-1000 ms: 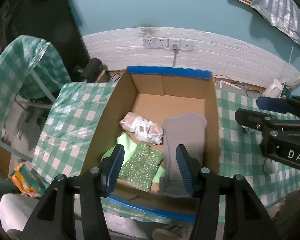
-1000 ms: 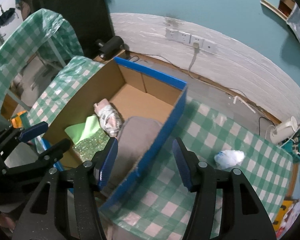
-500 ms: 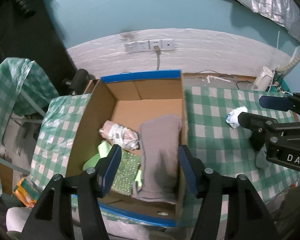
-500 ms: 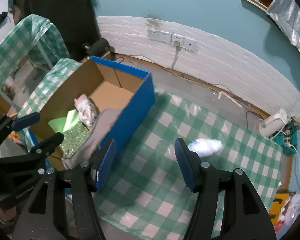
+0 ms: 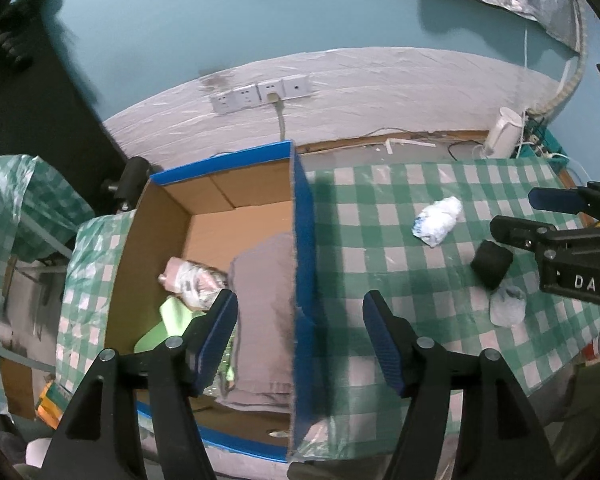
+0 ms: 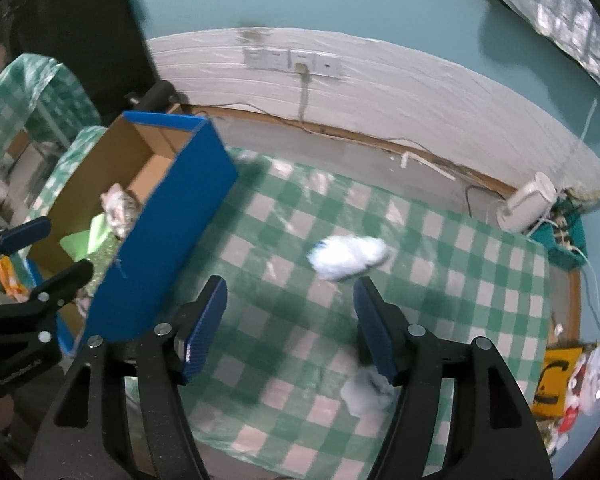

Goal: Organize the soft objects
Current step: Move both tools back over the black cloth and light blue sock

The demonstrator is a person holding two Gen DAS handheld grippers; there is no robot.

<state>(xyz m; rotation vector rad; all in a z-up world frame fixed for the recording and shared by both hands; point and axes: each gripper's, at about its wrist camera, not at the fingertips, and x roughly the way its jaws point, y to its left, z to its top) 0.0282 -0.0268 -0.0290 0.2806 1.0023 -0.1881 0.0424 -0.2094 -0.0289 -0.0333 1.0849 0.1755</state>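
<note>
A blue-edged cardboard box (image 5: 300, 216) (image 6: 188, 200) stands on the green checked table. It holds a grey cloth (image 5: 260, 300), a pink-white bundle (image 5: 192, 280) and a light green cloth (image 5: 168, 320). On the table lie a white-blue bundle (image 5: 438, 220) (image 6: 348, 258), a black roll (image 5: 491, 266) and a pale grey-blue bundle (image 5: 508, 306) (image 6: 364, 394). My left gripper (image 5: 300, 336) is open and empty above the box's right wall. My right gripper (image 6: 290, 326) is open and empty above the table, short of the white-blue bundle.
The table's far edge meets a floor strip below a white wall with sockets (image 5: 260, 92). A white appliance (image 6: 528, 202) and cables lie at the far right. A second checked table (image 5: 16, 208) stands at the left.
Both grippers have swung right, away from the box's inside towards the table. The white-blue bundle, black roll and grey-blue bundle have come into view. Both stay open.
</note>
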